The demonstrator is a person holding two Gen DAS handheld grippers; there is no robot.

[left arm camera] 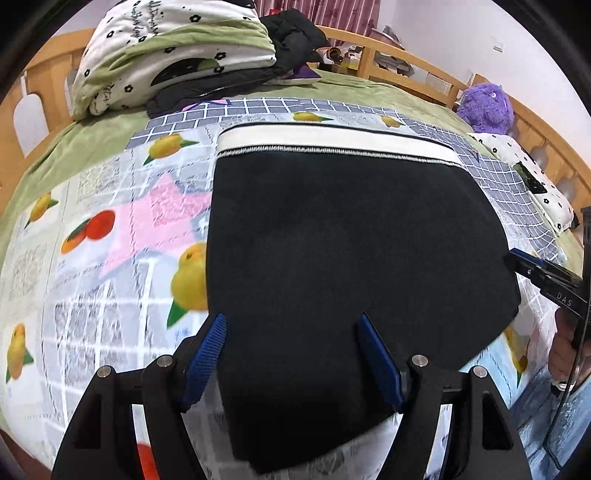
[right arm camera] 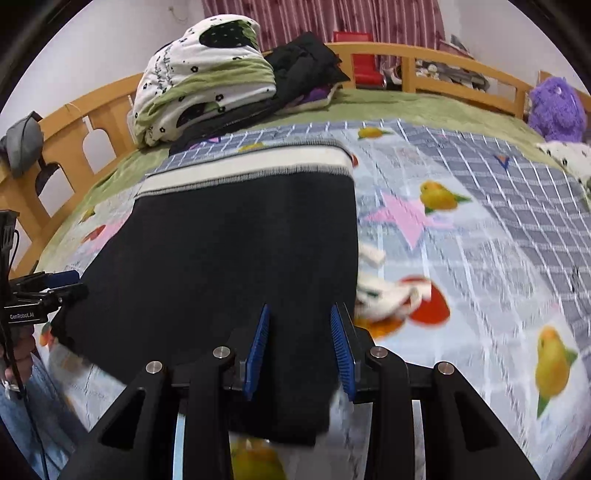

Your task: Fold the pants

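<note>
Black pants point(left arm camera: 351, 251) with a white waistband point(left arm camera: 332, 142) lie folded on the fruit-print bedspread point(left arm camera: 110, 221); they also show in the right wrist view point(right arm camera: 229, 251). My left gripper point(left arm camera: 291, 325) is open, its blue pads point(left arm camera: 207, 354) straddling the near left edge of the pants. My right gripper point(right arm camera: 300, 314) is open with a narrower gap, over the near right edge of the pants. The right gripper shows at the right edge of the left wrist view point(left arm camera: 535, 273); the left one at the left edge of the right wrist view point(right arm camera: 55, 286).
A folded green and white quilt point(left arm camera: 173, 55) and dark clothes point(left arm camera: 295, 33) are piled at the bed's far side. A purple plush toy point(left arm camera: 485, 107) and a pillow point(left arm camera: 528, 177) lie at the right. A wooden bed rail point(right arm camera: 74, 140) runs around. A white patterned cloth point(right arm camera: 388, 291) lies beside the pants.
</note>
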